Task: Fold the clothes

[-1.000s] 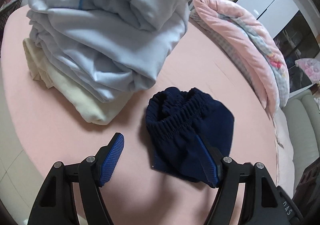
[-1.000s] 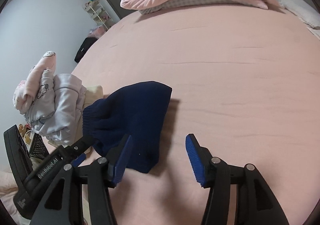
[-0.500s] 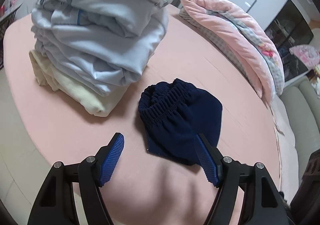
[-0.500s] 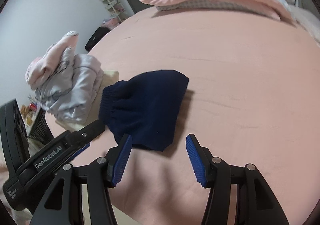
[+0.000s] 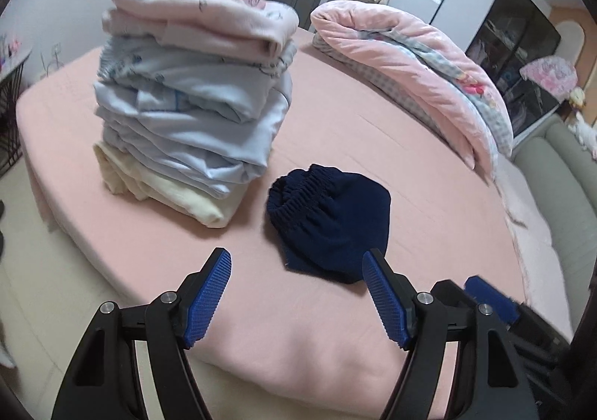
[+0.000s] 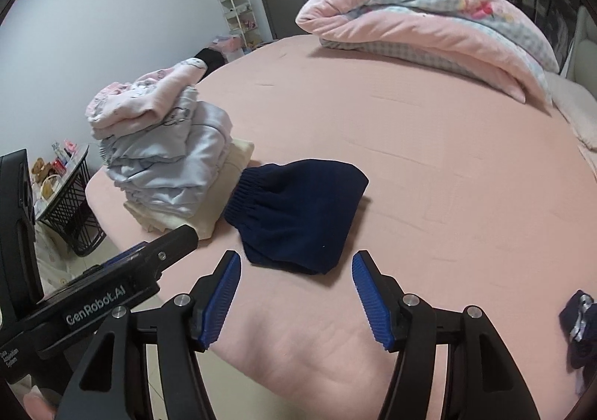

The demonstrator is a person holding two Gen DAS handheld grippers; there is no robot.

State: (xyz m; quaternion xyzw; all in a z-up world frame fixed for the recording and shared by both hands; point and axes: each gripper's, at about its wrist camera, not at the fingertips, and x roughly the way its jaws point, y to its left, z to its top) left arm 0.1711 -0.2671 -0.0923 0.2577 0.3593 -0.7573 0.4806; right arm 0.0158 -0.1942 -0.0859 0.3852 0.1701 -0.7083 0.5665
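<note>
A folded navy garment (image 5: 330, 220) with a ribbed elastic waistband lies on the pink bed sheet (image 5: 373, 144), just right of a tall stack of folded clothes (image 5: 190, 110). My left gripper (image 5: 296, 295) hovers open a little in front of the navy piece, nothing between its blue pads. In the right wrist view the same navy garment (image 6: 294, 218) sits ahead of my right gripper (image 6: 294, 293), which is also open and holds nothing. The left gripper's black body (image 6: 112, 293) shows at the lower left of that view.
A rolled pink and checked quilt (image 5: 418, 73) lies along the far side of the bed. A dark patterned cloth (image 6: 578, 326) lies at the bed's right edge. A black wire side table (image 6: 71, 211) stands on the floor left of the bed. The near bed edge runs under both grippers.
Both grippers have drawn back and up from the navy garment, which now lies free on the sheet further ahead. The stack of clothes has come fully into view.
</note>
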